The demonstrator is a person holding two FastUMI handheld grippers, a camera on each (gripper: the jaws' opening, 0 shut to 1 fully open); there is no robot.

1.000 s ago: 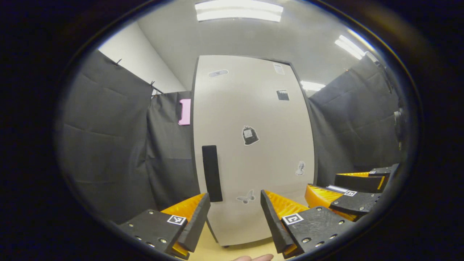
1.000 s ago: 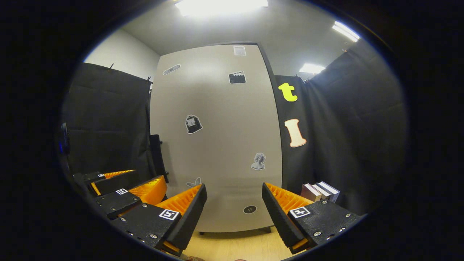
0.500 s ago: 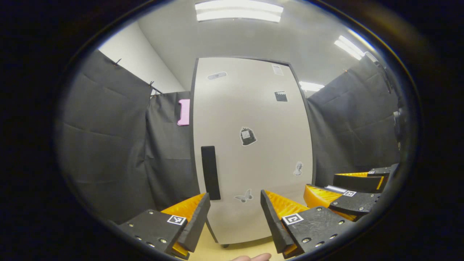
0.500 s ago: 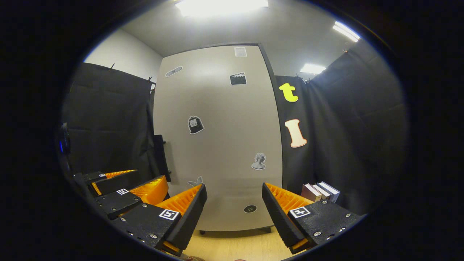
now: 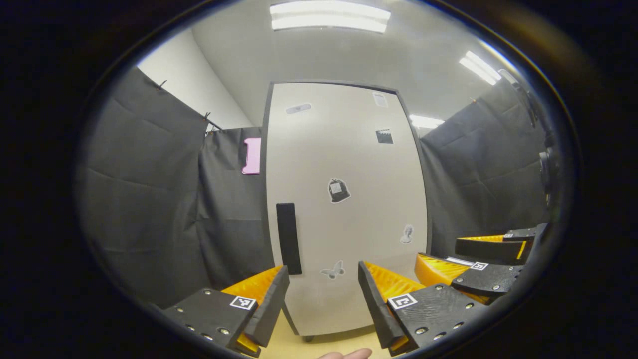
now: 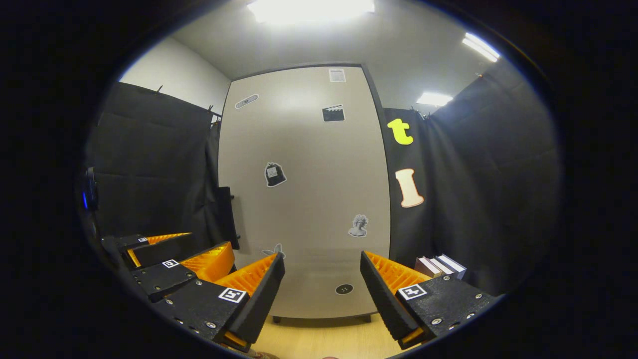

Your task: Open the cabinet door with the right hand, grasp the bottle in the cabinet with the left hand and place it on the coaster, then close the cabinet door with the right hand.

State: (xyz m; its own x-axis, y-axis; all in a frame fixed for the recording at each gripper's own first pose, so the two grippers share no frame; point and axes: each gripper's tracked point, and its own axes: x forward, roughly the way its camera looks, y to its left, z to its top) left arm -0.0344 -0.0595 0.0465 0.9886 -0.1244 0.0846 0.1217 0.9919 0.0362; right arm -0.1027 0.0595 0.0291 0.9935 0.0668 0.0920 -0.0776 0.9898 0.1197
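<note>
Black cloth walls flank 1 pale cabinet door (image 5: 344,209), shut, standing on a wooden tabletop (image 6: 319,339) at the far side of the booth. We hold 2 grippers side by side near it: the left gripper (image 5: 321,304) and the right gripper (image 6: 321,294), both with jaws spread wide and grasping nothing. We judge step 1, opening the door, not yet begun. The next move calls for our right gripper to reach left to the 1 dark handle (image 6: 227,217) on the door's left edge and pull. The bottle presumably sits hidden behind the door; we cannot pick out the coaster. We count 6 stickers on the door and 3 books (image 6: 441,265) at right.
</note>
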